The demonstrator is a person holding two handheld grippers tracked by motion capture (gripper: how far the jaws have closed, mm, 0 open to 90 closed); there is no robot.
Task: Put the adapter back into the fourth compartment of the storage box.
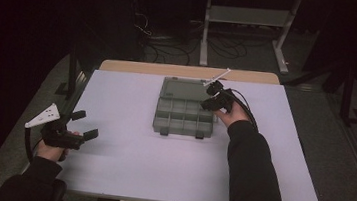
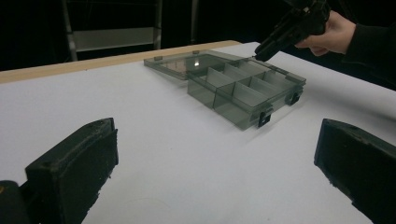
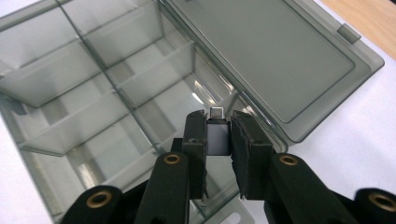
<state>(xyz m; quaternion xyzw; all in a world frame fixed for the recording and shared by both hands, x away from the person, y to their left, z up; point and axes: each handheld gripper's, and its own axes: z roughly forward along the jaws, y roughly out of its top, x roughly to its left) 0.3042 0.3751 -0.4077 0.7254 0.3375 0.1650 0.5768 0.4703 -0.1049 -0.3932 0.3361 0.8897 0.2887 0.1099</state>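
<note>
Overhead, white table (image 1: 124,165) bears grey organiser box (image 1: 184,112) amid darkness.

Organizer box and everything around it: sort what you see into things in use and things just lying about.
In use:
- organizer box, lid open and laid flat
- small grey adapter, clamped in the right gripper above the box's compartments

Just about:
- left gripper, open, off to the table's left edge
- white table
- metal stand behind the table
- cables on the floor

Small grey adapter (image 3: 217,133), metal plug (image 3: 217,112) pointing forward, is hanging over open smoky compartment box (image 3: 93,88), whose lid (image 3: 275,56) is lying flat behind.
</note>
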